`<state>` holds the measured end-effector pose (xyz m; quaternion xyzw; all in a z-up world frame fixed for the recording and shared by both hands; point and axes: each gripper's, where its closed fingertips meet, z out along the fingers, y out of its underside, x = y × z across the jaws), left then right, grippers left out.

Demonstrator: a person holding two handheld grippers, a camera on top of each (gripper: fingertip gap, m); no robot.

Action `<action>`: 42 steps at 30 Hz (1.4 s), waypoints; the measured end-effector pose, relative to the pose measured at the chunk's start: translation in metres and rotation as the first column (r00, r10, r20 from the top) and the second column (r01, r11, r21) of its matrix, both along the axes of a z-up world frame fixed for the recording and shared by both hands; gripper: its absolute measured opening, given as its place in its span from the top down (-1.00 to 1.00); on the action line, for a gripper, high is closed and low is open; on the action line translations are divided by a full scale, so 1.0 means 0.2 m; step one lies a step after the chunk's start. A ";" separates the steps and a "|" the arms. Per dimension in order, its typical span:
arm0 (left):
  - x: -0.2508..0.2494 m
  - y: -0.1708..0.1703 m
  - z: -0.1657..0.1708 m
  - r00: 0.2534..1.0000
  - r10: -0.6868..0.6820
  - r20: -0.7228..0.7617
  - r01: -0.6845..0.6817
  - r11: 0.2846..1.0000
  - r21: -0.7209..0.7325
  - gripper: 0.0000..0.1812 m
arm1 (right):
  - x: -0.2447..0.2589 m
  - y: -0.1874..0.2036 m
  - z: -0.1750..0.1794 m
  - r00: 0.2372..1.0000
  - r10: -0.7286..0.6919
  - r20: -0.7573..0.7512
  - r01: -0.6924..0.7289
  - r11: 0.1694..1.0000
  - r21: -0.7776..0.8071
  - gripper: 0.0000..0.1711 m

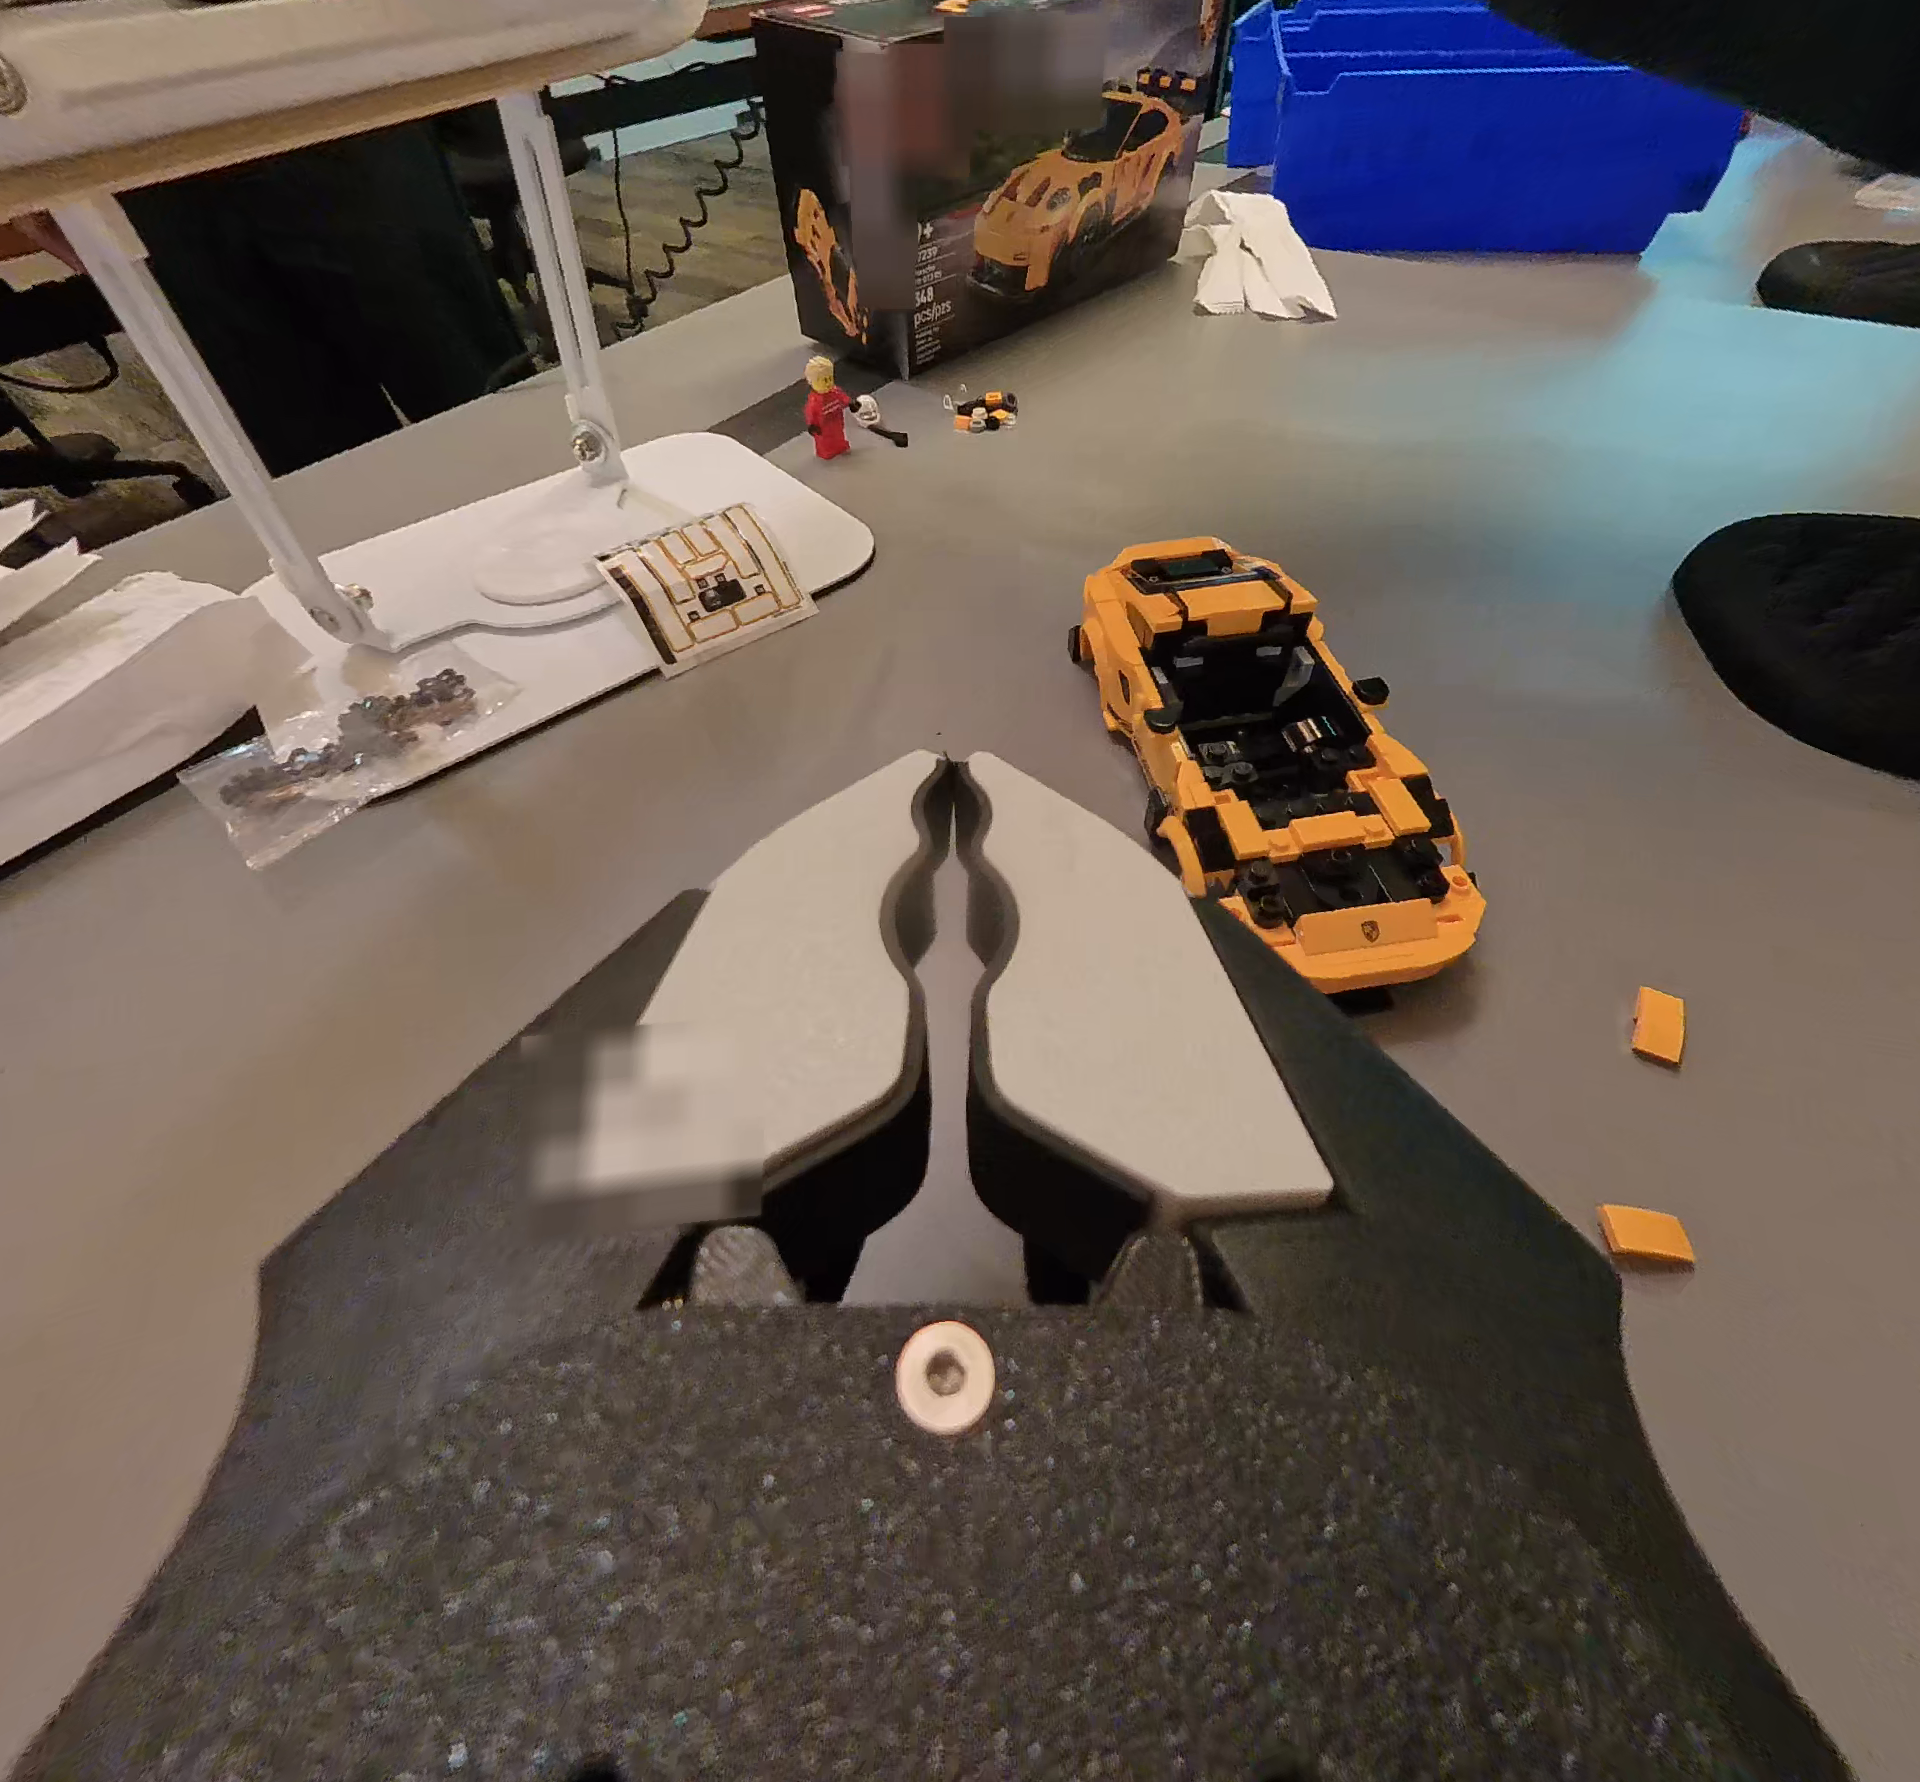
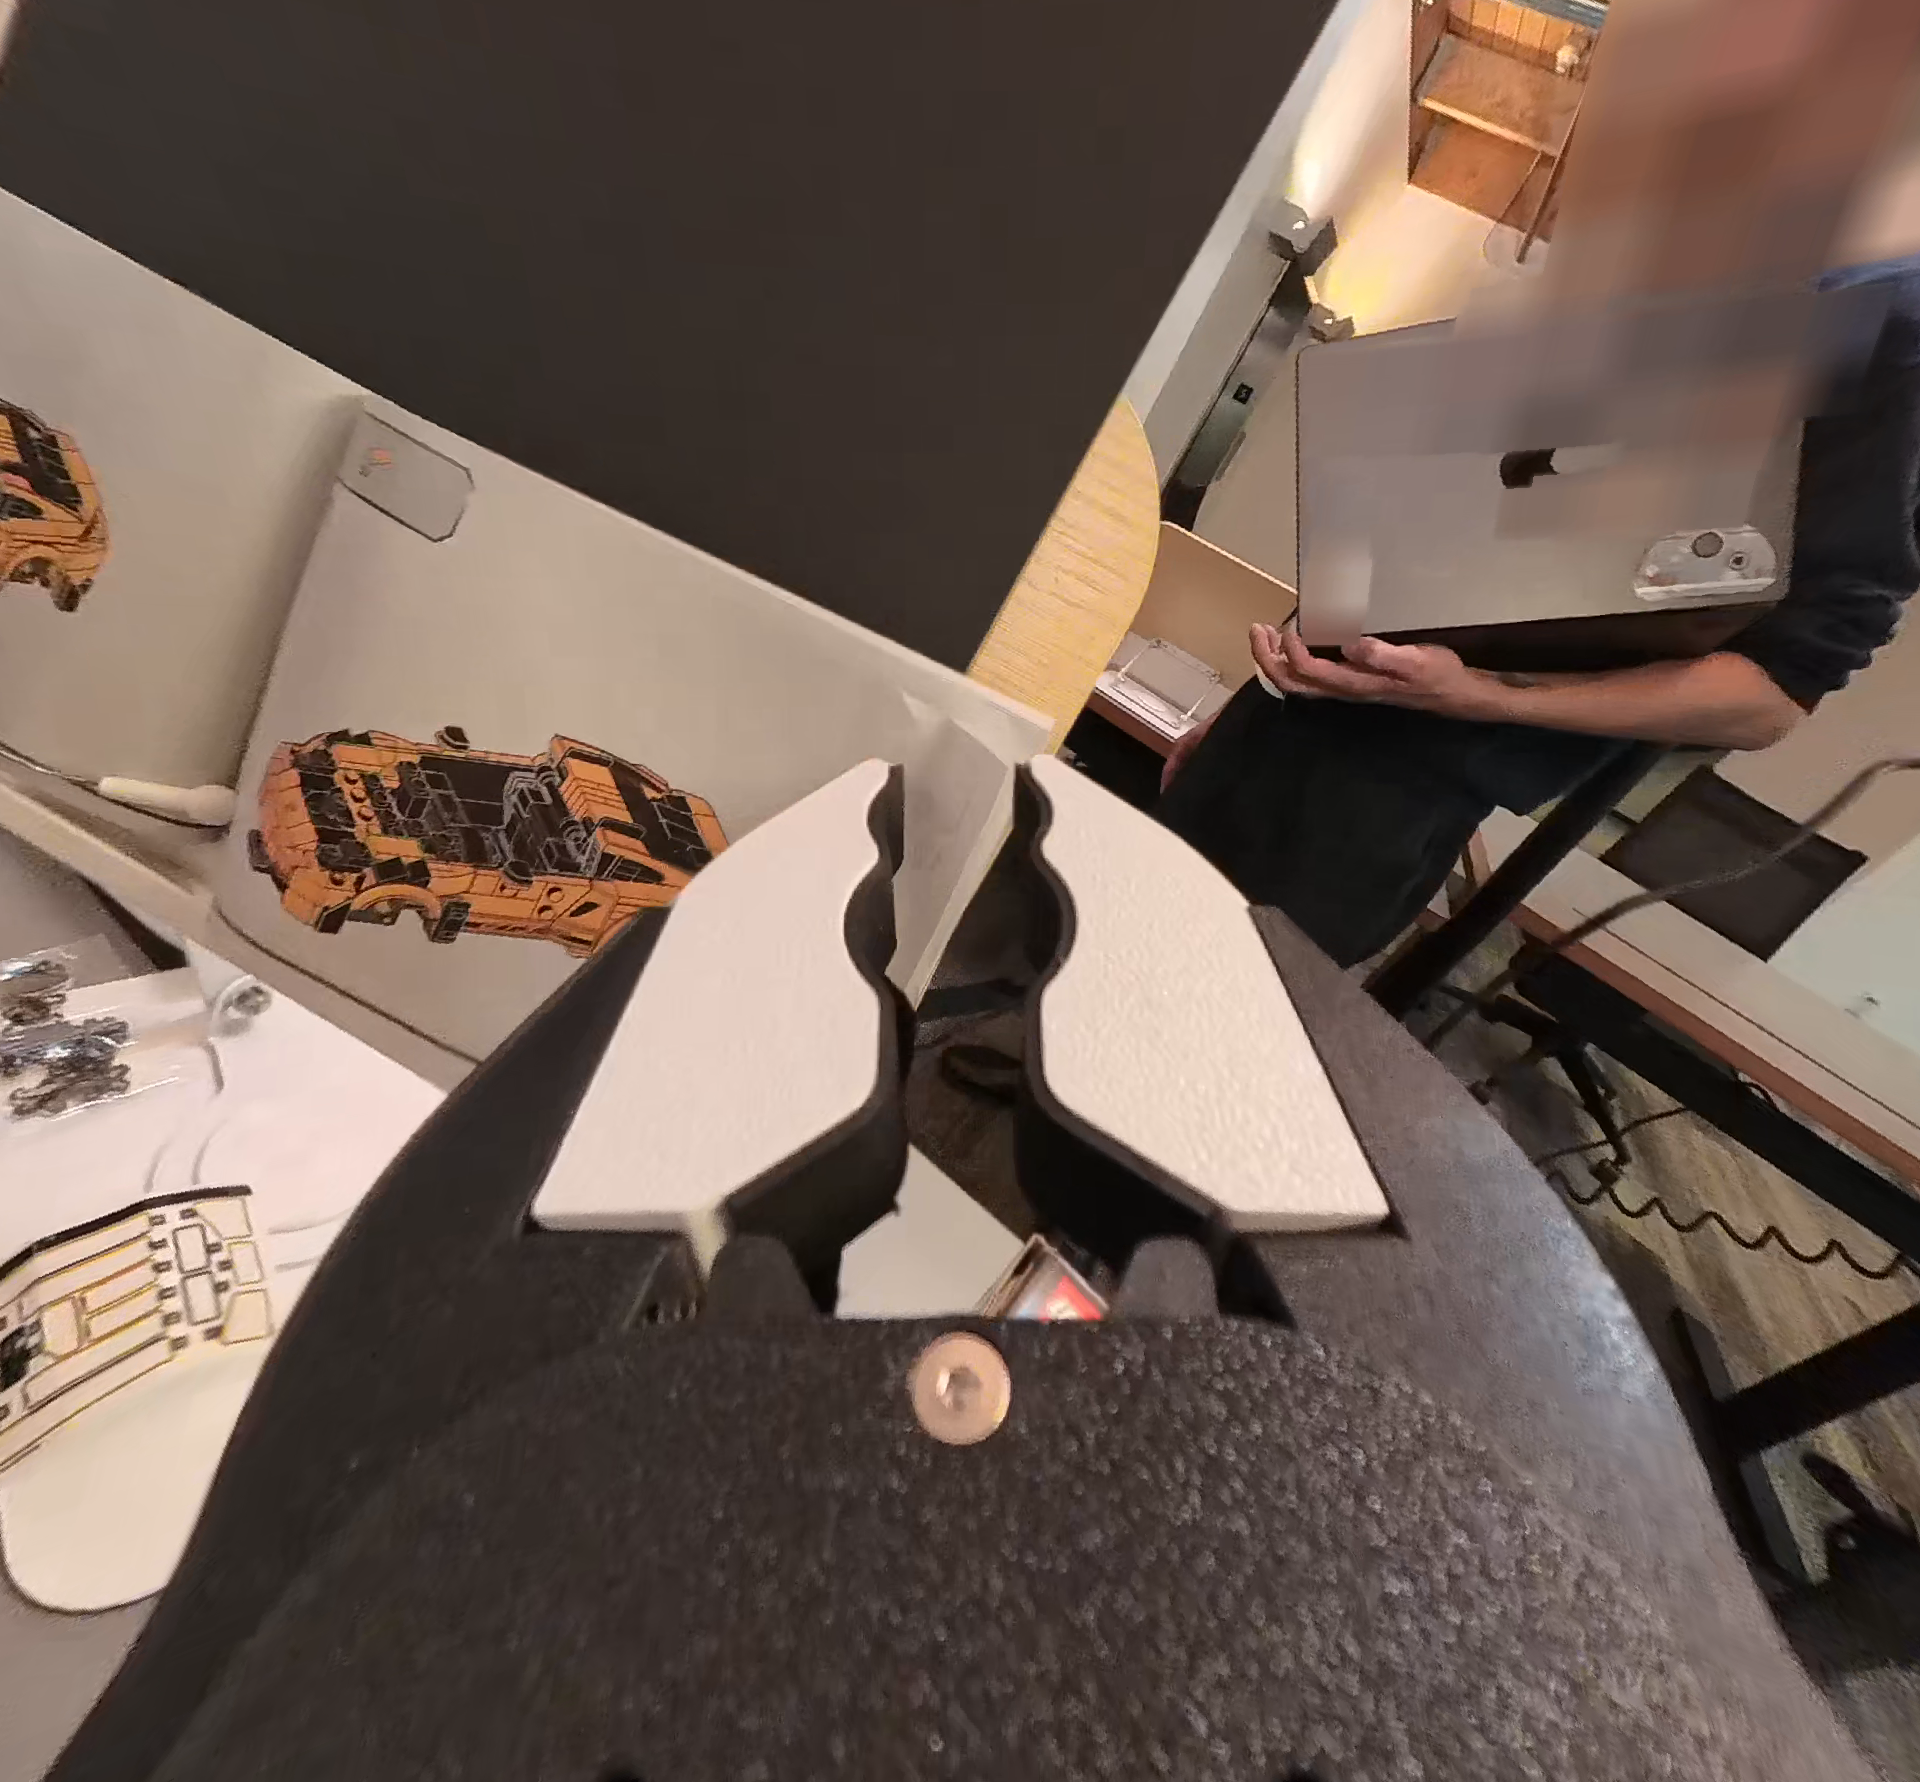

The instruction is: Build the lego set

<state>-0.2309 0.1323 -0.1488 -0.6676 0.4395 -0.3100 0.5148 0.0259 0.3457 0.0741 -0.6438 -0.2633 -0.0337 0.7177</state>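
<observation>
Turning pages right now, looks like: right gripper (image 2: 956,776) slightly open around the page corner (image 2: 951,802) of the booklet (image 2: 436,652) — better to pinch lightly and lift slow to avoid a tear. Left gripper (image 1: 948,764) closed tight, empty, hovering over table (image 1: 1507,506). Half-built yellow car (image 1: 1273,766) just to its right, loose orange tiles (image 1: 1658,1026) nearby.

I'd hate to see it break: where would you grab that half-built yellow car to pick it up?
Grip the yellow car across its solid side walls at the open cockpit, coming from above. Its nose and tail carry loosely stacked small pieces.
</observation>
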 end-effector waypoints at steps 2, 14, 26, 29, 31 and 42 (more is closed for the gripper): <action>0.01 0.00 0.00 1.000 -0.003 0.011 0.003 1.000 -0.019 1.00 | 0.00 0.03 -0.02 1.000 -0.012 0.010 0.012 1.000 -0.008 0.77; 0.01 0.07 0.05 0.998 0.045 -0.038 -0.045 0.999 0.013 1.00 | -0.07 -0.07 -0.04 0.994 0.107 -0.004 -0.107 0.994 -0.028 1.00; 0.34 0.80 0.59 0.880 0.232 -0.414 -0.051 0.914 0.403 0.82 | -0.46 -0.52 0.15 0.864 0.501 -0.049 -0.502 0.848 -0.173 1.00; 0.39 0.94 0.52 0.797 0.241 -0.555 -0.006 0.921 0.391 0.85 | -0.53 -0.55 0.19 0.843 0.535 -0.051 -0.535 0.825 -0.183 1.00; 0.39 1.00 0.49 0.745 0.260 -0.615 0.006 0.918 0.396 0.87 | -0.57 -0.56 0.20 0.827 0.559 -0.059 -0.559 0.809 -0.181 1.00; 0.37 1.01 0.56 0.923 0.180 -0.340 -0.088 0.959 0.270 0.99 | -0.84 -0.60 0.24 0.660 0.734 -0.160 -0.751 0.650 -0.116 1.00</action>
